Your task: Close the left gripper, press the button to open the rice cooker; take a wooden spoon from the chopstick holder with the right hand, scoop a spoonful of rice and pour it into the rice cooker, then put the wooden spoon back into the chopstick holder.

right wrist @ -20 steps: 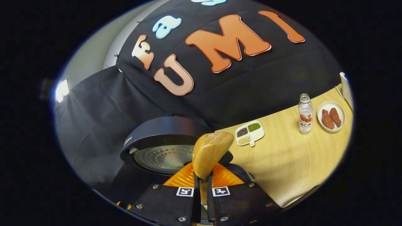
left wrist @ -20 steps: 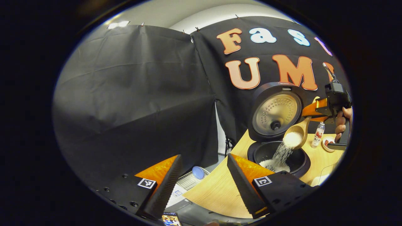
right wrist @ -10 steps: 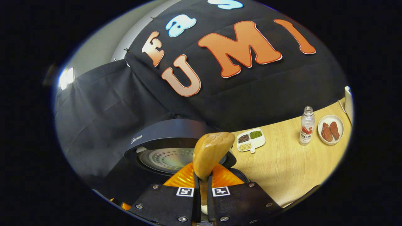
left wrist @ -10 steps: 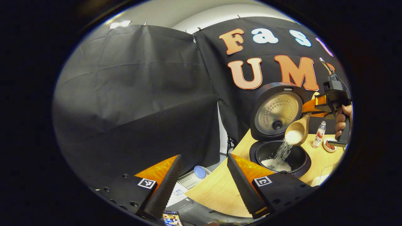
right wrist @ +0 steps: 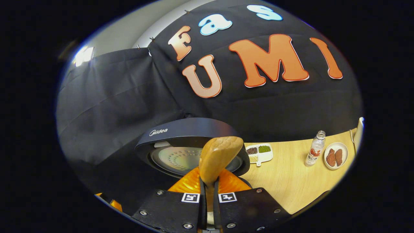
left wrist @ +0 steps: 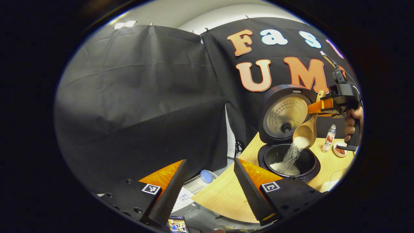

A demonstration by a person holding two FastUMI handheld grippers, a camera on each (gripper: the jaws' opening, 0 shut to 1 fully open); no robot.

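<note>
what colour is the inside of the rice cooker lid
Silvery metal, dotted with small holes, on the rice cooker lid; best in the left gripper view.

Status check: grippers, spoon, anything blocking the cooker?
Right hand-held gripper shut on wooden spoon, rice pouring into open rice cooker. Left hand-held gripper open, idle. Nothing blocking.

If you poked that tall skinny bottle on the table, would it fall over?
Probably yes. The bottle stands upright, tall on a narrow base, so a push near the top would likely tip it. It looks clear and mostly empty, so probably light. Once down, its round body might roll across the table.
</note>
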